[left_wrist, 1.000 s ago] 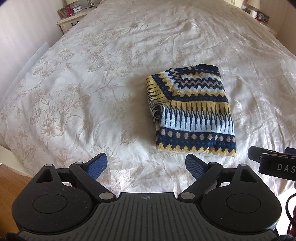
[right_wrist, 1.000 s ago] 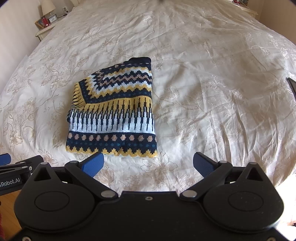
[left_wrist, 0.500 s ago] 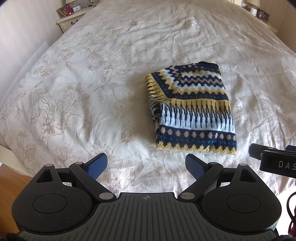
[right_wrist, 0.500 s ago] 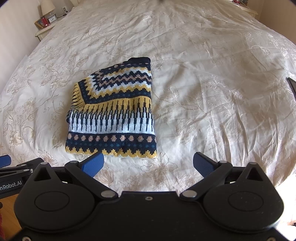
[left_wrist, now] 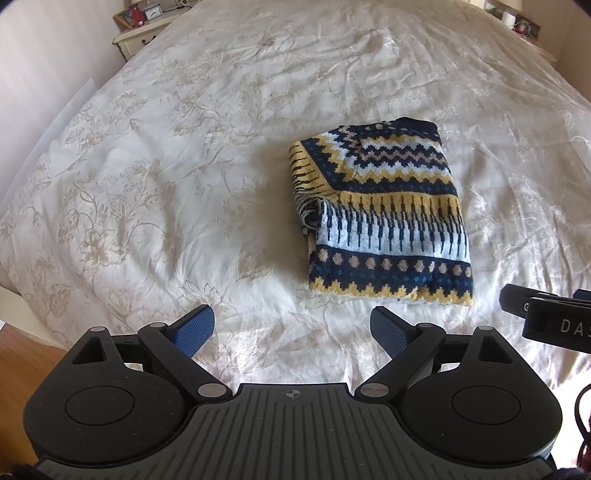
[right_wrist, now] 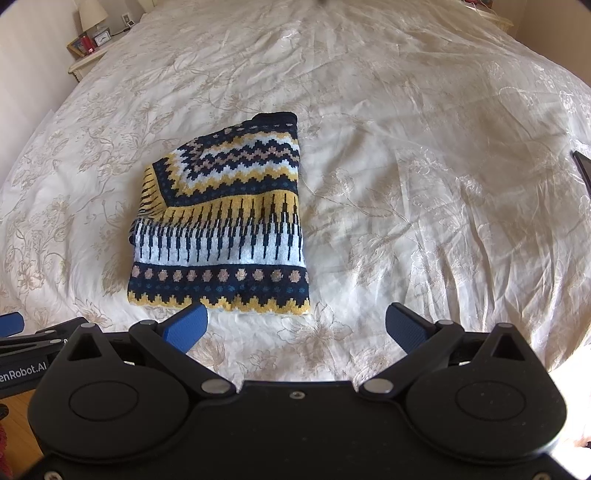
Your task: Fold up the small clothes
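A small knitted sweater (left_wrist: 384, 218) with navy, yellow and white zigzag bands lies folded in a compact rectangle on the bed; it also shows in the right wrist view (right_wrist: 225, 229). My left gripper (left_wrist: 293, 326) is open and empty, held above the bed's near edge, left of and short of the sweater's hem. My right gripper (right_wrist: 295, 325) is open and empty, just short of the sweater's near hem. The right gripper's side shows at the left wrist view's right edge (left_wrist: 546, 317).
The bed (left_wrist: 155, 192) has a cream floral bedspread. A bedside table (left_wrist: 144, 31) with a clock and frames stands at the far left. A dark flat object (right_wrist: 583, 166) lies at the bed's right edge. Wooden floor (left_wrist: 22, 339) shows at lower left.
Both grippers stay open and nearly still. The left wrist view has drifted slightly, so the sweater sits a little lower in it.
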Available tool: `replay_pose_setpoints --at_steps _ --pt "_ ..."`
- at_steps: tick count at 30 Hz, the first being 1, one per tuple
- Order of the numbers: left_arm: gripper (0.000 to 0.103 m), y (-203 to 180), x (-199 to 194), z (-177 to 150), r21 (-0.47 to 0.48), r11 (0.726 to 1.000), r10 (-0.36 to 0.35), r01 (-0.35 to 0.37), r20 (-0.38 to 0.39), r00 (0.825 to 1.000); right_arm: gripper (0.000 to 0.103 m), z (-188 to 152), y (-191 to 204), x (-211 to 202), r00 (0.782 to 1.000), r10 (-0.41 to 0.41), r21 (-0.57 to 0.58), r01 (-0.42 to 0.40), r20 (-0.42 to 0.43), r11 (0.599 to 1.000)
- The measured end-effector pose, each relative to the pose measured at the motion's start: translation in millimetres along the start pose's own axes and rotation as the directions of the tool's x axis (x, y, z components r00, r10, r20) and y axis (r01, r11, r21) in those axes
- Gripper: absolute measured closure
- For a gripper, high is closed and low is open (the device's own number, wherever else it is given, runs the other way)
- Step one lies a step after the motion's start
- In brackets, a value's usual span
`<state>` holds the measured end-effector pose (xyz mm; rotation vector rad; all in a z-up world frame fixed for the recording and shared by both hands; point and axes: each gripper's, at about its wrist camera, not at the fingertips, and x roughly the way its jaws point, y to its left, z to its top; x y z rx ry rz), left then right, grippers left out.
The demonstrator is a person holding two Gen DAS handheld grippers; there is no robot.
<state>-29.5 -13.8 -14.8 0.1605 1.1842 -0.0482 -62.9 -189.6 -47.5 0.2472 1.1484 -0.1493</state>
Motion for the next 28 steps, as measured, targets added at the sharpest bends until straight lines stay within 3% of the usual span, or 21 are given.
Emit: replay_pose_setpoints --at_steps 28 --pt "0.011 0.1 3.1 -0.5 -0.014 1.0 -0.011 0.011 -0.003 1.0 0.001 -2.4 -0.9 5.0 1.0 -0.002 0.008 0.002 -0.018 1.0"
